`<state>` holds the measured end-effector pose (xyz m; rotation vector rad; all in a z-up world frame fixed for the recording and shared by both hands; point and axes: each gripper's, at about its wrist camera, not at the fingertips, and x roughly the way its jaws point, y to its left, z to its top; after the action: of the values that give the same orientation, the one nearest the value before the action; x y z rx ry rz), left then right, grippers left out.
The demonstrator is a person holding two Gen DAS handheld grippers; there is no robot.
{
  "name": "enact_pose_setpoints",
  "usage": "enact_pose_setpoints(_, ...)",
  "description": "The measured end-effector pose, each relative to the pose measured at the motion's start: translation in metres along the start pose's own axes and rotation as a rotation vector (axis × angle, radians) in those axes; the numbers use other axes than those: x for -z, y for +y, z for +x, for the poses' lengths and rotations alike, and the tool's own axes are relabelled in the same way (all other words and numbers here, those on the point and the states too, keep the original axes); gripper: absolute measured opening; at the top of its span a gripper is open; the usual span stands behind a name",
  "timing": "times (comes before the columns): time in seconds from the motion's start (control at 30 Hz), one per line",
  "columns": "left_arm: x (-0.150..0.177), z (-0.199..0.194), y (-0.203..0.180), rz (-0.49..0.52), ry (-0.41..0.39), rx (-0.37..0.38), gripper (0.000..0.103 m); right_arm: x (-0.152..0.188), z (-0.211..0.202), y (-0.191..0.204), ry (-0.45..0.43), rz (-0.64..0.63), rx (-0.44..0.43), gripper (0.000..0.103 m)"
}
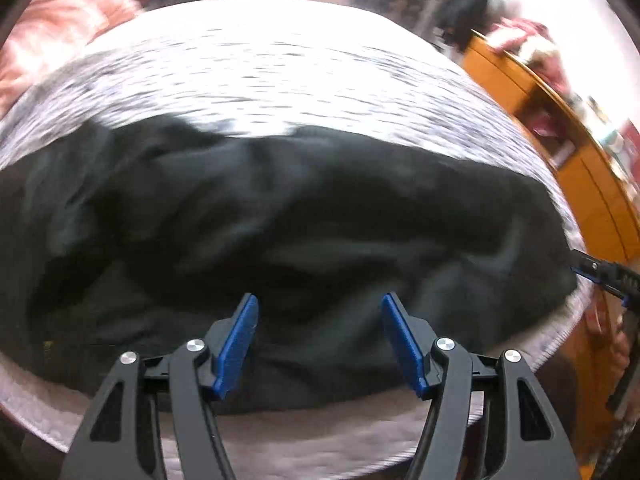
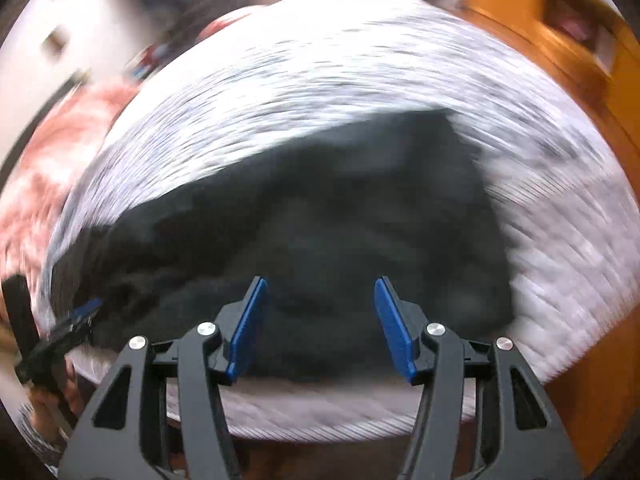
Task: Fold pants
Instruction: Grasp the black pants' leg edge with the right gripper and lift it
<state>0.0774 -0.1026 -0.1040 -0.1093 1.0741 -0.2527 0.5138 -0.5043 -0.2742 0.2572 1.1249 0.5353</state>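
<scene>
Dark, nearly black pants (image 1: 280,220) lie rumpled across a bed with a white and grey patterned cover (image 1: 280,72). My left gripper (image 1: 318,302) hovers over their near edge, its blue pads apart with nothing between them. In the right wrist view the pants (image 2: 320,208) form a dark heap, and my right gripper (image 2: 320,284) stands open above their near part, holding nothing. The right gripper (image 1: 600,272) shows at the right edge of the left wrist view. The left gripper (image 2: 80,316) appears at the pants' left end in the right wrist view. Both pictures are blurred.
An orange wooden cupboard (image 1: 580,152) stands to the right of the bed, also seen as the cupboard (image 2: 540,32) in the right wrist view. A pink-red fabric (image 1: 52,40) lies at the bed's far left. The bed's near edge (image 1: 320,432) runs under my fingers.
</scene>
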Motion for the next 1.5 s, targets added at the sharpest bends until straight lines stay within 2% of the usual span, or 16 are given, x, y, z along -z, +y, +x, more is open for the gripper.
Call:
enact_pose_setpoints(0.13, -0.005, 0.020, -0.047, 0.039, 0.028, 0.076, 0.065, 0.025, -0.011, -0.068, 0.028, 0.128, 0.088, 0.058)
enact_pose_setpoints(0.37, -0.009, 0.060, -0.098, 0.052, 0.063, 0.049, 0.068, 0.029, 0.010, -0.079, 0.041, 0.149, 0.027, 0.057)
enact_pose_setpoints(0.4, -0.002, 0.059, -0.097, 0.046, 0.064, 0.041, 0.071, 0.027, 0.011, -0.077, 0.040, 0.140, 0.018, 0.047)
enact_pose_setpoints(0.47, -0.001, 0.063, -0.097, 0.039, 0.066, 0.027, 0.071, 0.019, 0.016, -0.076, 0.049, 0.113, 0.032, 0.038)
enact_pose_setpoints(0.53, -0.001, 0.064, -0.095, 0.039, 0.066, 0.016, 0.071, 0.010, 0.014, -0.071, 0.032, 0.074, 0.049, 0.021)
enact_pose_setpoints(0.63, -0.004, 0.063, -0.093, 0.012, 0.043, -0.011, 0.071, -0.005, -0.006, -0.068, -0.064, 0.059, -0.011, 0.019)
enact_pose_setpoints(0.7, -0.005, 0.066, -0.096, 0.018, 0.026, -0.037, 0.071, -0.011, -0.006, -0.069, -0.045, 0.059, -0.003, 0.019)
enact_pose_setpoints(0.8, -0.002, 0.076, -0.107, 0.073, 0.023, -0.096, 0.075, -0.006, 0.021, -0.075, 0.064, 0.065, 0.057, 0.023)
enact_pose_setpoints(0.87, 0.000, 0.076, -0.111, 0.103, 0.020, -0.114, 0.076, 0.001, 0.022, -0.083, 0.050, 0.104, 0.010, 0.028)
enact_pose_setpoints(0.93, -0.001, 0.071, -0.109, 0.095, 0.032, -0.102, 0.075, 0.005, 0.011, -0.091, 0.030, 0.149, -0.031, 0.050)
enact_pose_setpoints(1.0, -0.003, 0.064, -0.106, 0.060, 0.049, -0.076, 0.075, 0.011, -0.002, -0.095, 0.004, 0.168, -0.044, 0.056)
enact_pose_setpoints(1.17, -0.001, 0.039, -0.100, -0.001, 0.010, -0.025, 0.076, 0.024, 0.006, -0.097, 0.058, 0.230, -0.118, 0.058)
enact_pose_setpoints(1.27, 0.003, 0.035, -0.097, -0.032, 0.007, -0.008, 0.079, 0.023, 0.021, -0.096, 0.079, 0.256, -0.097, 0.060)
enact_pose_setpoints(1.37, 0.005, 0.038, -0.093, -0.032, 0.017, -0.025, 0.080, 0.021, 0.033, -0.103, 0.072, 0.332, -0.174, 0.062)
enact_pose_setpoints(1.47, 0.007, 0.044, -0.081, -0.064, 0.035, -0.045, 0.080, 0.016, 0.049, -0.112, 0.067, 0.423, -0.278, 0.058)
enact_pose_setpoints(1.5, 0.008, 0.047, -0.078, -0.075, 0.042, -0.041, 0.080, 0.013, 0.053, -0.113, 0.066, 0.446, -0.302, 0.052)
